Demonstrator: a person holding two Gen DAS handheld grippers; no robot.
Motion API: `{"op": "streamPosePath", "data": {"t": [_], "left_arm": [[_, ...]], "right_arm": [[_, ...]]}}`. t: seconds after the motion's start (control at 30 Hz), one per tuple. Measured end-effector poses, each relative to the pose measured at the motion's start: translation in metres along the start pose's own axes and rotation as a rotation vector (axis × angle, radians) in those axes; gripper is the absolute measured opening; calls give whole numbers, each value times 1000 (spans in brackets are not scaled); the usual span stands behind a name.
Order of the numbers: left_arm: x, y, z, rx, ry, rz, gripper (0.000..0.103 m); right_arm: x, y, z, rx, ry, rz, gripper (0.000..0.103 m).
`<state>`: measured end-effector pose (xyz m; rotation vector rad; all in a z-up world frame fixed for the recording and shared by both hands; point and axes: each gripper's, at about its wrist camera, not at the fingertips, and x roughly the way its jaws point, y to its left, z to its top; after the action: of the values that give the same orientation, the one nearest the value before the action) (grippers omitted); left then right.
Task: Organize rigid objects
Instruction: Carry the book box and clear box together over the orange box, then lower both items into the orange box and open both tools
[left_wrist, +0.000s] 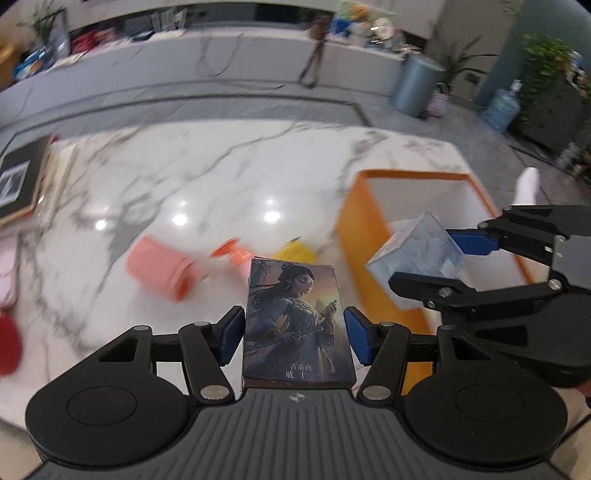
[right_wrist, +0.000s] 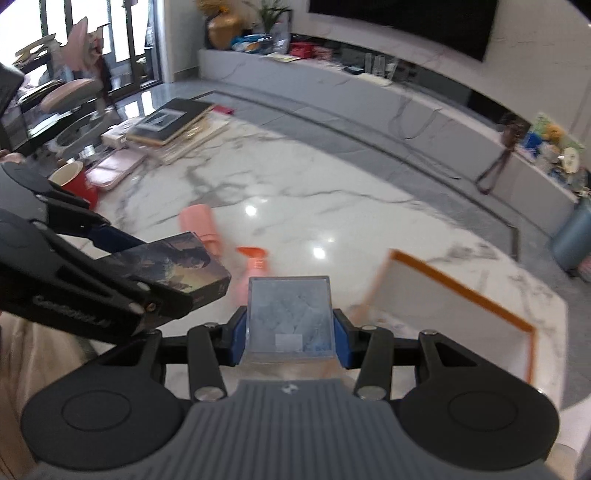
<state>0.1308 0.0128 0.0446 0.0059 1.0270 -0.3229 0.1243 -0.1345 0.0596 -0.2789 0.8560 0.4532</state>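
Observation:
My left gripper (left_wrist: 293, 334) is shut on a dark illustrated card box (left_wrist: 297, 321), held above the marble table; the box also shows in the right wrist view (right_wrist: 177, 266). My right gripper (right_wrist: 290, 334) is shut on a pale blue translucent box (right_wrist: 290, 317), which in the left wrist view (left_wrist: 413, 258) hangs over the near wall of the orange open box (left_wrist: 354, 221). The orange box lies to the right in the right wrist view (right_wrist: 461, 288). A pink cylinder (left_wrist: 159, 271), an orange-capped bottle (left_wrist: 231, 253) and a yellow object (left_wrist: 293, 251) lie on the table.
A red cup (right_wrist: 75, 181), a pink case (right_wrist: 114, 168) and stacked books (right_wrist: 173, 123) sit at the table's left side. The table edge (right_wrist: 554, 332) is close behind the orange box. A grey bin (left_wrist: 415, 85) stands on the floor beyond.

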Motion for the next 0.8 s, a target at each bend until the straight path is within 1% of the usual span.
{"op": "streamPosePath", "data": {"t": [0.13, 0.27, 0.37, 0.53, 0.6, 0.67, 0.8], "left_arm": [[3, -31, 13, 47, -19, -59, 67], [14, -65, 24, 119, -21, -116, 67], [27, -91, 32, 157, -13, -144, 67], [64, -122, 42, 178, 34, -164, 67], [83, -132, 44, 176, 56, -166, 67], [101, -137, 48, 168, 78, -163, 67], [132, -143, 54, 134, 122, -163, 67]], "right_arm": [[-16, -31, -11, 35, 5, -69, 46], [-22, -63, -30, 79, 37, -120, 46], [-19, -82, -45, 118, 66, -139, 46], [-2, -114, -71, 188, 113, -167, 46], [7, -124, -79, 177, 131, -177, 46], [17, -128, -84, 140, 145, -180, 46], [34, -139, -87, 71, 157, -169, 46]]}}
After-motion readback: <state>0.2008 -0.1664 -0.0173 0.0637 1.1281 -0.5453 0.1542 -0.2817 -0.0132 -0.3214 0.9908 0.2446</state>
